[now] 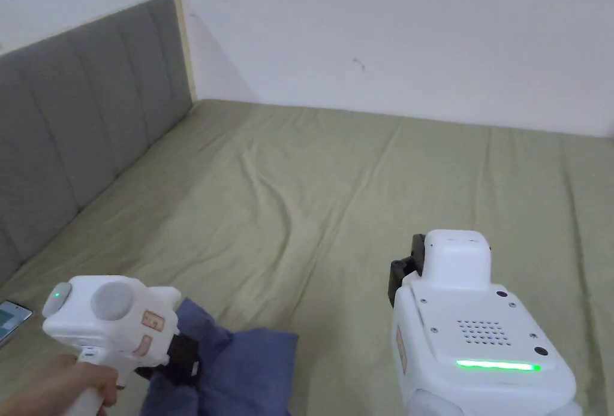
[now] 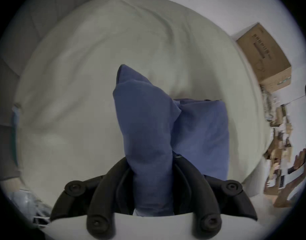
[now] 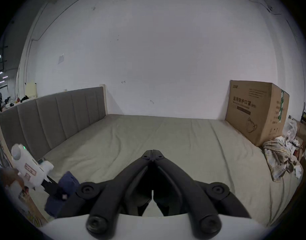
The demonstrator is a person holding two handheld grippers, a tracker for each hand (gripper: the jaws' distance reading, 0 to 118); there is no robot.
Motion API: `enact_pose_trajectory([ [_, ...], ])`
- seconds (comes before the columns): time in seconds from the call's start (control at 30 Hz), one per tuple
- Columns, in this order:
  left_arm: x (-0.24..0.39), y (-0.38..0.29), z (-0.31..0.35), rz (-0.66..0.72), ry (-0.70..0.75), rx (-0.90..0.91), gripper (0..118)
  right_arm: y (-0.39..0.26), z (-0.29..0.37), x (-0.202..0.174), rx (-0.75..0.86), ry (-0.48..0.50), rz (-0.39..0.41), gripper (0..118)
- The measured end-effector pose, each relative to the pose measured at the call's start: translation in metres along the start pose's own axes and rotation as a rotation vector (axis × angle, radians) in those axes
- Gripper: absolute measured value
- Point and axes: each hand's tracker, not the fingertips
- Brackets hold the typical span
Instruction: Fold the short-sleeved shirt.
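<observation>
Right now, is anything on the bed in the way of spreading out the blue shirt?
Nothing visible: the left claw grips the bunched blue shirt, and the green bedsheet ahead lies bare. The brown cardboard box sits at the far edge.

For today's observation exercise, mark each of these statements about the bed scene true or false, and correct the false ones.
1. The left gripper is clamped on the bunched blue fabric shirt. True.
2. The right gripper holds a corner of the blue shirt. False: its jaws are closed on nothing, above the olive-green bed sheet.
3. A brown cardboard box stands on the bed against the white wall. True.
4. The shirt lies spread flat on the sheet. False: it is bunched and partly lifted.
</observation>
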Motion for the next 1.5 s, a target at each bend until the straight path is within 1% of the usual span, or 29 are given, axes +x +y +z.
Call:
enact_pose_trajectory([
  [0.07,-0.016,0.004,0.005,-0.045,0.120,0.017,25,-0.003,-0.003,-0.008,-0.007,0.000,0.007,0],
  [0.17,-0.040,0.010,0.009,-0.065,0.297,0.012,25,-0.008,-0.009,-0.015,-0.021,0.002,0.007,0],
  [0.27,-0.063,0.012,0.009,-0.093,0.421,0.025,25,-0.012,-0.016,-0.021,-0.033,-0.002,0.018,0],
  [0.33,-0.074,0.010,0.005,-0.139,0.525,0.025,25,-0.014,-0.021,-0.026,-0.045,0.001,0.018,0],
  [0.43,-0.085,0.008,0.001,-0.195,0.642,0.055,25,-0.017,-0.025,-0.032,-0.056,0.007,0.018,0],
  [0.47,-0.087,0.007,0.001,-0.194,0.669,0.064,30,-0.018,-0.026,-0.033,-0.058,0.008,0.022,0],
  [0.5,-0.089,0.007,0.000,-0.184,0.686,0.079,45,-0.018,-0.025,-0.034,-0.060,0.012,0.024,0],
  [0.53,-0.091,0.004,0.001,-0.180,0.688,0.093,63,-0.018,-0.027,-0.035,-0.065,0.018,0.028,0],
  [0.57,-0.088,0.001,0.007,-0.171,0.660,0.105,84,-0.019,-0.027,-0.036,-0.068,0.020,0.030,0],
  [0.6,-0.080,-0.003,0.016,-0.150,0.638,0.131,102,-0.019,-0.028,-0.036,-0.072,0.021,0.032,0],
  [0.63,-0.077,-0.004,0.020,-0.130,0.631,0.143,104,-0.019,-0.028,-0.036,-0.075,0.022,0.033,0],
  [0.7,-0.067,-0.008,0.025,-0.110,0.639,0.172,104,-0.019,-0.028,-0.035,-0.080,0.023,0.030,0],
  [0.87,-0.024,-0.009,0.039,-0.148,0.635,0.217,104,-0.016,-0.025,-0.030,-0.083,0.023,0.026,0],
  [0.9,-0.012,-0.012,0.042,-0.155,0.622,0.238,99,-0.015,-0.023,-0.029,-0.081,0.019,0.024,0],
  [0.93,0.003,-0.016,0.045,-0.161,0.603,0.261,85,-0.013,-0.021,-0.026,-0.080,0.021,0.019,0],
  [0.97,0.015,-0.019,0.049,-0.167,0.580,0.287,60,-0.012,-0.020,-0.023,-0.079,0.022,0.015,0],
  [1.0,0.023,-0.020,0.048,-0.174,0.563,0.297,18,-0.010,-0.017,-0.020,-0.078,0.016,0.009,0],
  [1.03,0.037,-0.023,0.049,-0.170,0.555,0.311,0,-0.010,-0.014,-0.018,-0.074,0.016,0.005,0],
  [1.07,0.049,-0.027,0.048,-0.170,0.557,0.330,0,-0.008,-0.012,-0.014,-0.072,0.015,0.000,0],
  [1.1,0.062,-0.034,0.051,-0.155,0.531,0.384,0,-0.007,-0.008,-0.010,-0.074,0.011,-0.006,0],
  [1.2,0.101,-0.046,0.061,-0.087,0.425,0.447,0,-0.003,0.005,0.003,-0.063,0.000,-0.015,0],
  [1.4,0.188,-0.078,0.096,-0.028,0.411,0.744,0,0.007,0.029,0.046,-0.032,-0.048,-0.048,0],
  [1.43,0.202,-0.081,0.101,-0.029,0.402,0.788,0,0.009,0.034,0.054,-0.024,-0.063,-0.056,0],
  [1.5,0.226,-0.080,0.111,-0.072,0.414,0.867,0,0.014,0.042,0.070,-0.015,-0.078,-0.083,0],
])
